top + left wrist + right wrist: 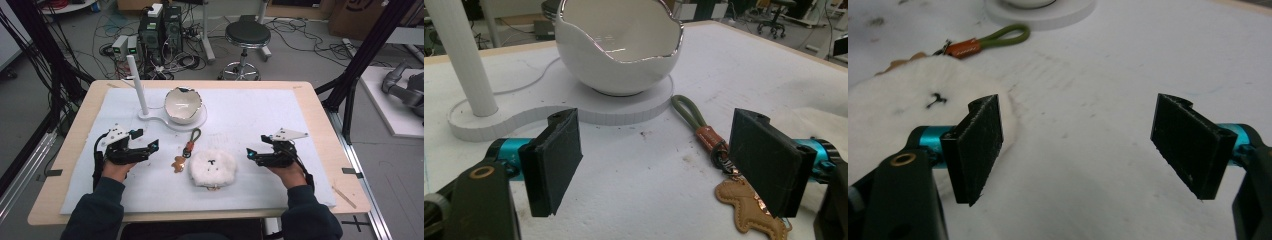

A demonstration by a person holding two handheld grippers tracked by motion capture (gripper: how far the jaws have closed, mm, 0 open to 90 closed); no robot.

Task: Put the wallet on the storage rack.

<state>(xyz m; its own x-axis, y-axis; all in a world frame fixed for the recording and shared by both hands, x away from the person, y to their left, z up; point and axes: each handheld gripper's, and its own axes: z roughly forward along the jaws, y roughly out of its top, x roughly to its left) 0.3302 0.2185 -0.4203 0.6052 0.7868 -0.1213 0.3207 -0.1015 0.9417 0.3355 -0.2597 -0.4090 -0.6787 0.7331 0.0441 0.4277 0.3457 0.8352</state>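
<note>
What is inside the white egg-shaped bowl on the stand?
The bowl looks empty: the left gripper view shows bare glossy inner wall with light reflections, and the high view shows a pale interior. Its near rim hides the very bottom, so something small lying there cannot be ruled out.

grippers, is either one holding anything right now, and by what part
Nothing is held. The left gripper and the right gripper are both open with bare mat between their jaws; the keychain lies free on the mat.

White egg-shaped ceramic bowl (183, 104) on a flat white stand (197, 121), white upright post (137, 85) at its left; green-looped leather keychain (185, 149) before it; round fluffy white pouch (212, 168) right of keychain.
</note>
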